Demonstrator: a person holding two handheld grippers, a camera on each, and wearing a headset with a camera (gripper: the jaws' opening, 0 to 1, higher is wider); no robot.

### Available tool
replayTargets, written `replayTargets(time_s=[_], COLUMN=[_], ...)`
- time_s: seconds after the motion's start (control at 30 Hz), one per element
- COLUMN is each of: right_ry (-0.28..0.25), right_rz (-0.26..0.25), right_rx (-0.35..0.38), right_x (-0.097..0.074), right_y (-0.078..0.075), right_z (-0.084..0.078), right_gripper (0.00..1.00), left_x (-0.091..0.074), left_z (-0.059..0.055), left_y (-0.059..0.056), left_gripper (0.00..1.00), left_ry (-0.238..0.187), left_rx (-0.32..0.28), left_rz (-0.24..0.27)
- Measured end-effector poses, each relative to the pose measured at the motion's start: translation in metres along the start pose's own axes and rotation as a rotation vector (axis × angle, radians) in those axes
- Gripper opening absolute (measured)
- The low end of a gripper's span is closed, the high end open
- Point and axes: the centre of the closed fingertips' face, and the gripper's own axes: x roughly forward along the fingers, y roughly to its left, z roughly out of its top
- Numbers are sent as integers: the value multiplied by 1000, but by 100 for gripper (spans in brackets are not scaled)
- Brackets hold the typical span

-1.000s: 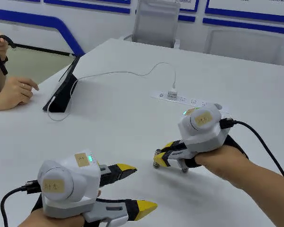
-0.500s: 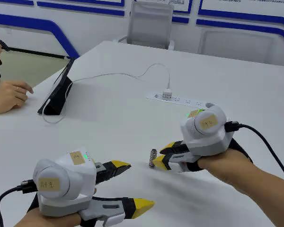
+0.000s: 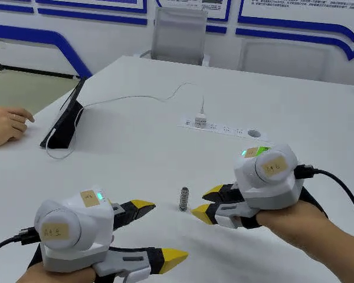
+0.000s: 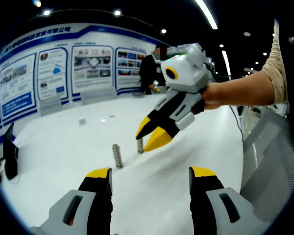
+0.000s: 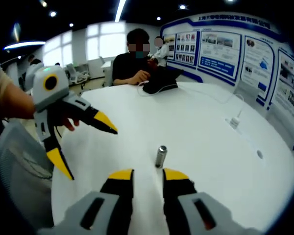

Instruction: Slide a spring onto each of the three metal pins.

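Observation:
A short metal pin with a spring on it (image 3: 183, 199) stands upright on the white table (image 3: 135, 147), between the two grippers. My right gripper (image 3: 205, 202) sits just right of it, jaws open, nothing between them; its own view shows the pin (image 5: 160, 156) a little ahead of the yellow tips (image 5: 147, 175). My left gripper (image 3: 159, 231) hovers wide open and empty at the lower left. In the left gripper view the sprung pin (image 4: 117, 155) stands ahead of my left gripper (image 4: 151, 174). A second pin (image 4: 140, 145) stands behind it, beside the right gripper (image 4: 152, 134).
A white power strip (image 3: 221, 125) with a cable lies beyond the pin, mid-table. A dark tablet (image 3: 64, 121) leans at the left edge, near a person's hand (image 3: 6, 124). A grey chair (image 3: 178, 34) stands at the far side. People sit across the table (image 5: 137, 63).
My right gripper has drawn back to the right off the pin and its jaws have parted, leaving the spring on the pin. The left gripper has stayed open in place.

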Motion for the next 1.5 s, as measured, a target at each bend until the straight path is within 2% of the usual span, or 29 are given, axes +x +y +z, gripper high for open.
replayTargets(time_s=[0.17,0.53,1.13,1.5], right_ry=[-12,-20,-32,-37], right_rz=[-7,-39,-119,-165], right_rx=[6,41,77,96], right_x=[-10,-34,-74,-95], right_y=[3,0,-17,-29], right_z=[-3,-23,-49,-66], right_gripper=[25,27,30,35], left_x=[0,0,2,4], left_z=[1,2,2,1], left_y=[-1,0,-3,-4], left_gripper=[66,69,71,72], left_ry=[-1,0,6,12], left_rx=[1,4,10,7], left_rz=[2,4,0,-2])
